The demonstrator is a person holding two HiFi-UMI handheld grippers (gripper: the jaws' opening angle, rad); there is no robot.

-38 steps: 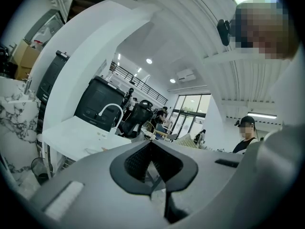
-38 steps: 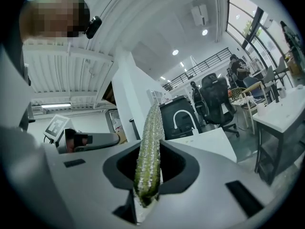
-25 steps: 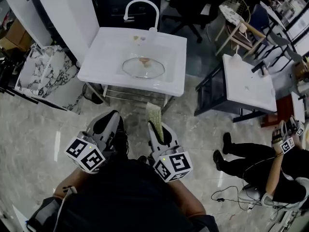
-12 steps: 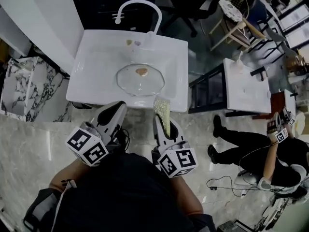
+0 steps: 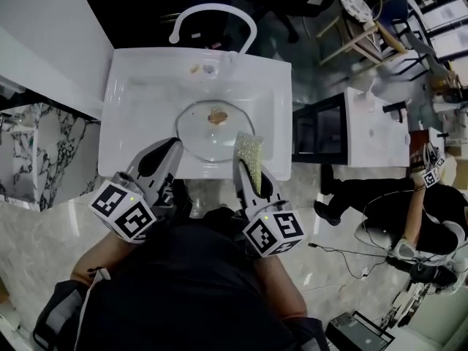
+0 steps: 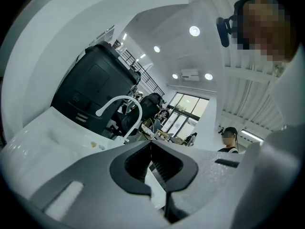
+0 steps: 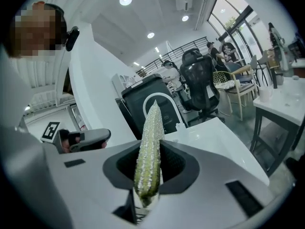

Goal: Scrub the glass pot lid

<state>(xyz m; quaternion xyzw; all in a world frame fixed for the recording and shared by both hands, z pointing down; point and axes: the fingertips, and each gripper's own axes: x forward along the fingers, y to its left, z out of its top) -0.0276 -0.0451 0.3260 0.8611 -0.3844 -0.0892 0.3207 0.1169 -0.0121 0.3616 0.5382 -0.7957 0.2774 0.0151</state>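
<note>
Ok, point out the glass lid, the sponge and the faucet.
glass lid (image 5: 197,134), head view, clear glass beside knob
sponge (image 7: 148,142), right gripper view, sparkly edge
faucet (image 5: 212,7), head view, top of arch

The lid (image 5: 208,134) lies in the sink (image 5: 139,115) before me, the tap (image 5: 213,6) behind it, and my scrubber (image 5: 248,156) is at its near right edge.

head: steeply down over sink (image 5: 124,115) | gripper views: low, forward — share faucet (image 6: 120,98)

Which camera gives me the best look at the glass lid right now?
The head view: the glass lid lies in the sink, seen from above, its right edge behind the scrub pad. Neither gripper view shows it, only the sink's rim and faucet.
</note>
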